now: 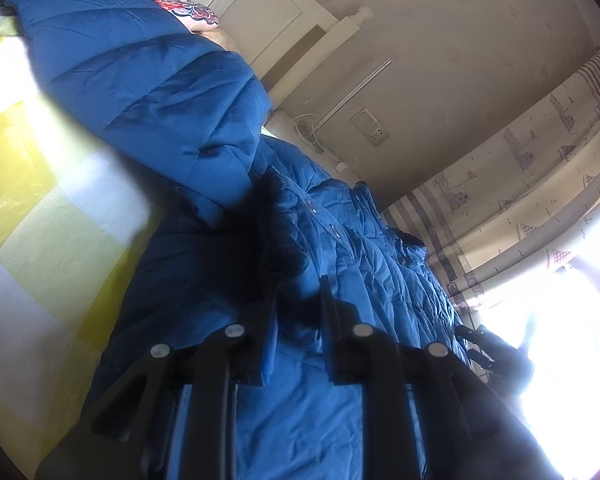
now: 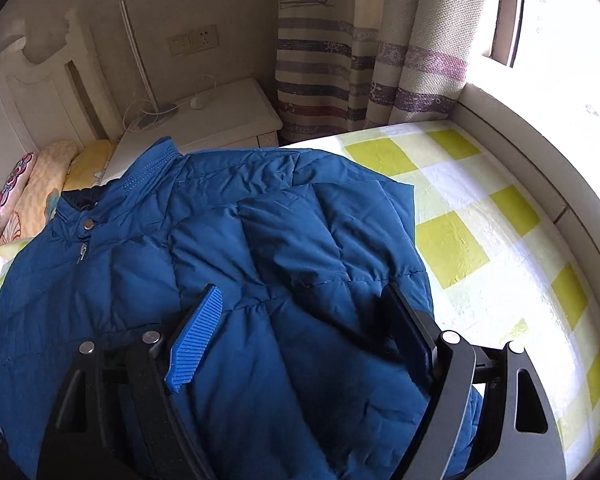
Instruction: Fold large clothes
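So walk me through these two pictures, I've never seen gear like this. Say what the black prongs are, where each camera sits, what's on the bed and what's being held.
The black prongs are two-finger grippers, one held in each of a person's hands; there is no robot arm. Each picture comes from a fisheye camera mounted on a gripper, looking forward along its fingers.

A blue puffer jacket lies on a bed with a yellow-and-white checked sheet, pillows at the headboard.

In the left wrist view, the left gripper is shut on a fold of the jacket. In the right wrist view, the right gripper stands open over the jacket, its blue-padded fingers holding nothing.
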Motion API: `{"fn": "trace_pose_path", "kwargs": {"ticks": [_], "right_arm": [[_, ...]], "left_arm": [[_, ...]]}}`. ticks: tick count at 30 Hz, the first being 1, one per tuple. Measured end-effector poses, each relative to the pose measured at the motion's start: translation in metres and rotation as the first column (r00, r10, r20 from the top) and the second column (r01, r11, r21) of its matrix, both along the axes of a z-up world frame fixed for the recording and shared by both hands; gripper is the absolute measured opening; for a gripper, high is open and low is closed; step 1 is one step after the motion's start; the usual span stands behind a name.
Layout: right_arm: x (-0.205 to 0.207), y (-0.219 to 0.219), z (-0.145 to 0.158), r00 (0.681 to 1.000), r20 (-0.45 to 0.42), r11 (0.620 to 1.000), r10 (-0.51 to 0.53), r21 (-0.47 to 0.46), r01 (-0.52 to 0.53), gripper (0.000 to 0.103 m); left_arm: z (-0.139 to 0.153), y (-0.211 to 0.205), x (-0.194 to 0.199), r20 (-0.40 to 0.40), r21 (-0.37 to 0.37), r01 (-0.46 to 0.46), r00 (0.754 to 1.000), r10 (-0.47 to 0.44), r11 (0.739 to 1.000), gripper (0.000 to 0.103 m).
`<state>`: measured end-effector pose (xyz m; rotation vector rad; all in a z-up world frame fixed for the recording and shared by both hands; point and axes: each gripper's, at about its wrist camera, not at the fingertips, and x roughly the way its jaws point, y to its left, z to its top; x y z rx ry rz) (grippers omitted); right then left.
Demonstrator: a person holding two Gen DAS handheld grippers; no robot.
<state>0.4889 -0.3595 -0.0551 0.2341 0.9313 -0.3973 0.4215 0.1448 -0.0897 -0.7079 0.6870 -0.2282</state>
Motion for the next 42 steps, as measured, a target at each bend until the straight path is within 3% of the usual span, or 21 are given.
{"fn": "trace_pose_path", "kwargs": {"ticks": [2, 5, 7, 9, 12, 13, 14, 15, 16, 18, 22, 24, 27, 31, 33, 34, 35, 36, 38, 40, 42], "right_arm": [[-0.009, 0.033, 0.001, 0.994, 0.008, 0.994, 0.109, -0.013, -0.109, 0.084], [-0.012, 0.075, -0.019, 0.962, -0.105, 0.962, 0.252, -0.08, -0.26, 0.087], [-0.018, 0.083, -0.022, 0.962, -0.121, 0.958, 0.244, -0.122, -0.258, 0.087], [-0.028, 0.078, -0.012, 0.972, -0.108, 0.975, 0.207, -0.055, -0.214, 0.087], [-0.057, 0.083, 0.013, 0.972, -0.001, 0.972, 0.235, 0.0, -0.235, 0.087], [-0.066, 0.088, 0.017, 0.967, 0.012, 0.967, 0.254, -0.024, -0.254, 0.087], [-0.075, 0.093, 0.018, 0.962, 0.017, 0.962, 0.271, -0.05, -0.27, 0.087], [-0.083, 0.095, 0.017, 0.959, 0.015, 0.957, 0.283, -0.067, -0.281, 0.087], [-0.09, 0.096, 0.014, 0.958, 0.013, 0.955, 0.288, -0.077, -0.286, 0.087], [-0.102, 0.096, 0.005, 0.959, 0.019, 0.957, 0.282, -0.08, -0.279, 0.087], [-0.105, 0.081, -0.017, 0.973, -0.011, 0.973, 0.232, 0.003, -0.232, 0.087], [-0.104, 0.076, -0.018, 0.977, 0.002, 0.976, 0.214, 0.028, -0.214, 0.087], [-0.103, 0.078, -0.02, 0.976, -0.01, 0.976, 0.217, 0.014, -0.217, 0.087], [-0.102, 0.077, -0.021, 0.975, -0.008, 0.975, 0.222, 0.028, -0.221, 0.087], [-0.103, 0.075, -0.021, 0.975, -0.002, 0.974, 0.221, 0.04, -0.221, 0.087], [-0.103, 0.074, -0.021, 0.975, 0.0, 0.974, 0.221, 0.044, -0.221, 0.087], [-0.103, 0.074, -0.021, 0.975, 0.002, 0.974, 0.221, 0.046, -0.221, 0.087], [-0.103, 0.075, -0.021, 0.975, 0.004, 0.974, 0.221, 0.049, -0.221, 0.087], [-0.104, 0.072, -0.02, 0.975, 0.017, 0.973, 0.22, 0.061, -0.221, 0.087], [-0.108, 0.067, -0.018, 0.976, 0.053, 0.973, 0.21, 0.091, -0.214, 0.087], [-0.111, 0.06, -0.016, 0.978, 0.09, 0.972, 0.188, 0.128, -0.198, 0.087]], "left_arm": [[0.0, -0.001, 0.0, 0.0, 0.008, -0.002, 1.0, 0.002, 1.0, 0.018], [0.001, -0.001, -0.002, 0.001, 0.009, -0.005, 1.0, 0.005, 1.0, 0.018], [0.002, -0.001, -0.003, -0.004, 0.009, -0.008, 1.0, 0.008, 1.0, 0.018], [0.005, -0.005, -0.007, -0.02, 0.044, -0.008, 1.0, 0.009, 0.999, 0.018], [0.018, -0.002, -0.024, -0.007, 0.077, -0.026, 1.0, 0.027, 0.997, 0.027], [0.024, 0.007, -0.033, 0.016, 0.062, -0.054, 0.998, 0.054, 0.997, 0.043], [0.031, 0.019, -0.041, 0.041, 0.034, -0.095, 0.995, 0.094, 0.995, 0.07], [0.038, 0.035, -0.049, 0.066, 0.005, -0.151, 0.986, 0.15, 0.989, 0.081], [0.045, 0.053, -0.056, 0.086, -0.02, -0.213, 0.973, 0.214, 0.977, 0.092], [0.055, 0.095, -0.061, 0.095, -0.049, -0.306, 0.946, 0.31, 0.951, 0.093], [0.054, 0.189, -0.049, -0.022, -0.071, -0.479, 0.878, 0.479, 0.875, 0.093], [0.044, 0.235, -0.04, -0.085, -0.107, -0.538, 0.843, 0.531, 0.836, 0.093], [0.039, 0.282, -0.025, -0.113, -0.151, -0.574, 0.819, 0.563, 0.805, 0.093], [0.039, 0.311, -0.002, -0.121, -0.163, -0.599, 0.801, 0.587, 0.784, 0.092], [0.037, 0.317, 0.009, -0.132, -0.149, -0.622, 0.783, 0.608, 0.768, 0.084], [0.036, 0.317, 0.015, -0.138, -0.125, -0.625, 0.78, 0.61, 0.771, 0.068], [0.035, 0.317, 0.022, -0.148, -0.101, -0.612, 0.789, 0.597, 0.784, 0.042], [0.033, 0.315, 0.031, -0.165, -0.085, -0.596, 0.799, 0.578, 0.799, 0.029], [0.038, 0.303, 0.033, -0.143, -0.071, -0.597, 0.799, 0.584, 0.799, 0.009], [0.057, 0.279, 0.025, -0.039, -0.053, -0.606, 0.796, 0.605, 0.794, 0.007], [0.084, 0.245, 0.026, 0.042, -0.011, -0.576, 0.817, 0.575, 0.818, 0.006]]}}
